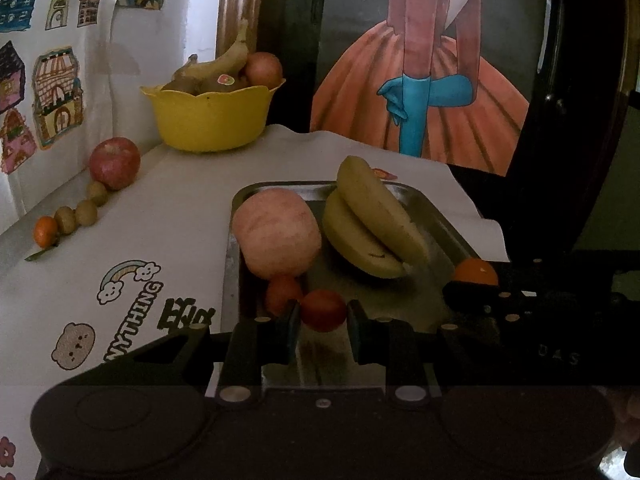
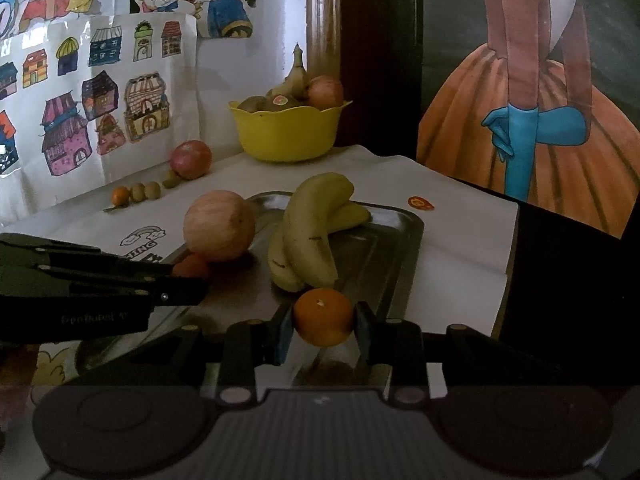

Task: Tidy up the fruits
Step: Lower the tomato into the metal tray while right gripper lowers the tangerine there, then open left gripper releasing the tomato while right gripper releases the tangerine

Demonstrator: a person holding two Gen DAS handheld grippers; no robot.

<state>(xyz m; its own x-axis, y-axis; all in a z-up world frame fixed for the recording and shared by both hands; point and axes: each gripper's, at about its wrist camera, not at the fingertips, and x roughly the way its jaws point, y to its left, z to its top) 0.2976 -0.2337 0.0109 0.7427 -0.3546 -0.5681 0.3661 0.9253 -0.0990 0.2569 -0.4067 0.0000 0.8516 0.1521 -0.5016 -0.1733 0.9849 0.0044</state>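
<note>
**Mia:** Where are the bananas (image 1: 370, 220)?

**Ben:** On the metal tray (image 1: 434, 216). There are two, side by side. They lie long-ways from the near side to the far side, and the far ends bend to the right.

**Mia:** What is next to them?

**Ben:** A big pink apple (image 1: 277, 236) sits on the left side of the tray. A small red fruit (image 1: 283, 293) is just in front of it.

**Mia:** What is the left gripper (image 1: 323, 320) doing?

**Ben:** It holds another small red fruit (image 1: 323, 310) between its two fingers, low over the tray. The fingers press it from both sides.

**Mia:** And the right gripper (image 2: 323, 322)?

**Ben:** It squeezes a small orange (image 2: 323, 316), right in front of the near ends of the bananas.

**Mia:** What else is on the table?

**Ben:** A yellow bowl (image 1: 212, 120) stands at the back with more fruit in it. To the left is a red apple (image 1: 115, 162), then three little green fruits (image 1: 86, 212) in a row, then a tiny orange (image 1: 46, 231). They are well apart from the tray. The big apple and the bananas stand between the grippers and the bowl.
</note>
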